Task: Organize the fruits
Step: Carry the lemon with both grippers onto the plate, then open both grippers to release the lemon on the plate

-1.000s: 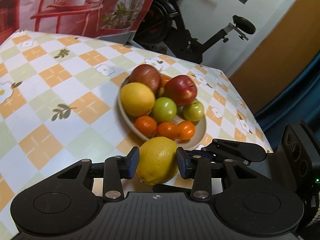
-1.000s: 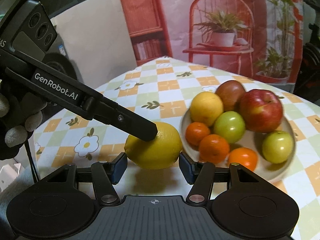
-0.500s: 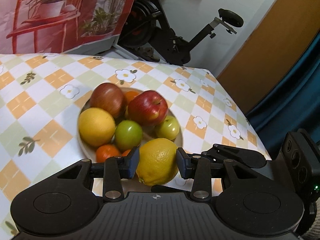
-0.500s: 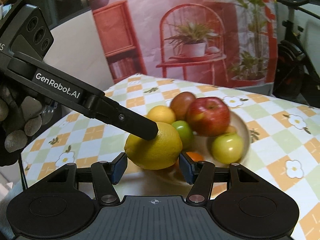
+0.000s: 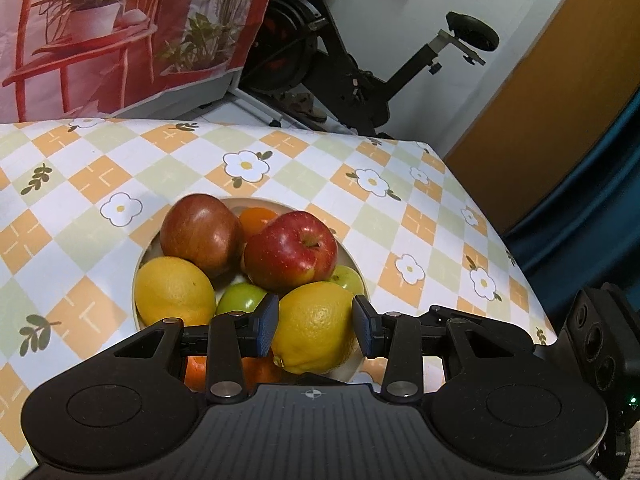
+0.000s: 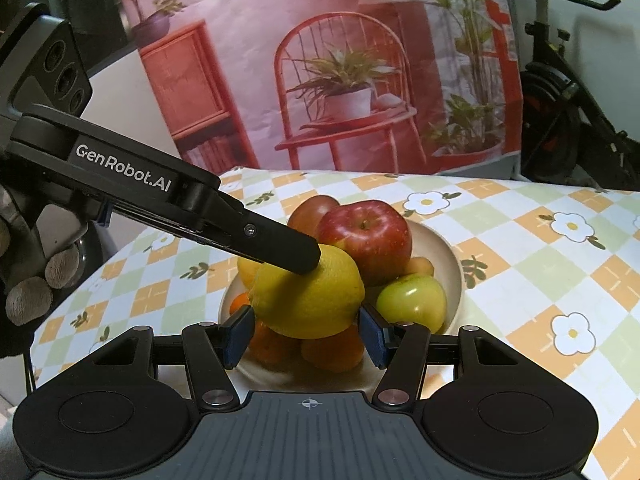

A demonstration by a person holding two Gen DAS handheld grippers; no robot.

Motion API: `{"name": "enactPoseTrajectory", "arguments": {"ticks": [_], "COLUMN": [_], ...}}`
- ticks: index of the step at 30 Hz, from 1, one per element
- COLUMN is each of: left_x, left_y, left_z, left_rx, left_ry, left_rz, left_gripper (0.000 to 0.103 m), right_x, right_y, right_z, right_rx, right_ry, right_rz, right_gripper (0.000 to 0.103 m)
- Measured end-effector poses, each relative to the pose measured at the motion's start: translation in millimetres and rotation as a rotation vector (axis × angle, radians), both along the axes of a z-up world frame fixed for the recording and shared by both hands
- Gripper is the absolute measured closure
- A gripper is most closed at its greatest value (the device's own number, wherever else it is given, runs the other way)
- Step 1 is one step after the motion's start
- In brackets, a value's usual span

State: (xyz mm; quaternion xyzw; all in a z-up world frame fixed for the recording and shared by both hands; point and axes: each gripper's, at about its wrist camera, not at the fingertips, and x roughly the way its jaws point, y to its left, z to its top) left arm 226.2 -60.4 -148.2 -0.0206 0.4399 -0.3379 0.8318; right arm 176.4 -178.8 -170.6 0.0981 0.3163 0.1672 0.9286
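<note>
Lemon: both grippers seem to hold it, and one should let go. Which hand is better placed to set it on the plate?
Left, probably. The left gripper clamps the lemon across its narrow middle. The right gripper only spans its tapered ends, so it is likelier to slip above the plate.

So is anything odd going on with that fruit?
One thing: both tongs, left and right, grip the same lemon at once, above an already heaped plate. Nothing looks spilled or damaged.
</note>
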Motion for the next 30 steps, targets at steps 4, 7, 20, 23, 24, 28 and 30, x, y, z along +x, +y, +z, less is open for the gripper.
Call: {"name": "enactPoseTrajectory", "arguments": {"ticks": [4,7,20,23,24,28,30], "left_x": [2,2,1,0,-1,-5,-7], "left_y": [2,4,8,12,14,20,25], "left_z": [0,-1,-5,-3,-3,2,4], "left_rx": [-0.006,-0.010,-0.005,-0.003,-0.001,0.005,0.007], "left_ry": [-0.005,0.002,0.002,-0.001,-0.004,-0.022,-0.032], "left_rz": [0.012,0.008,0.026,0.041,0.049,0.073,0.086], "left_gripper": [0.062,0.062,0.062,0.062,0.062,0.062,0.061], "right_x": [5,7,4,2,1,-4,-7], "right_y": [3,3,1,0,-1,-5,-7], "right_z": [-1,-1,-5,-3,-2,2,4], "right_rx": [-0.004,-0.009,-0.055,-0.056,-0.058,-0.066,-0.069], "right_ry": [-0.004,-0.005,0.027,0.019,0.017,0.011,0.007], "right_rz": [-0.015,-0.027,-0.053,-0.062,-0.066,-0.081,-0.090], "right_gripper": [0.050,0.050,0.050,0.050,0.050,0.050,0.050]}}
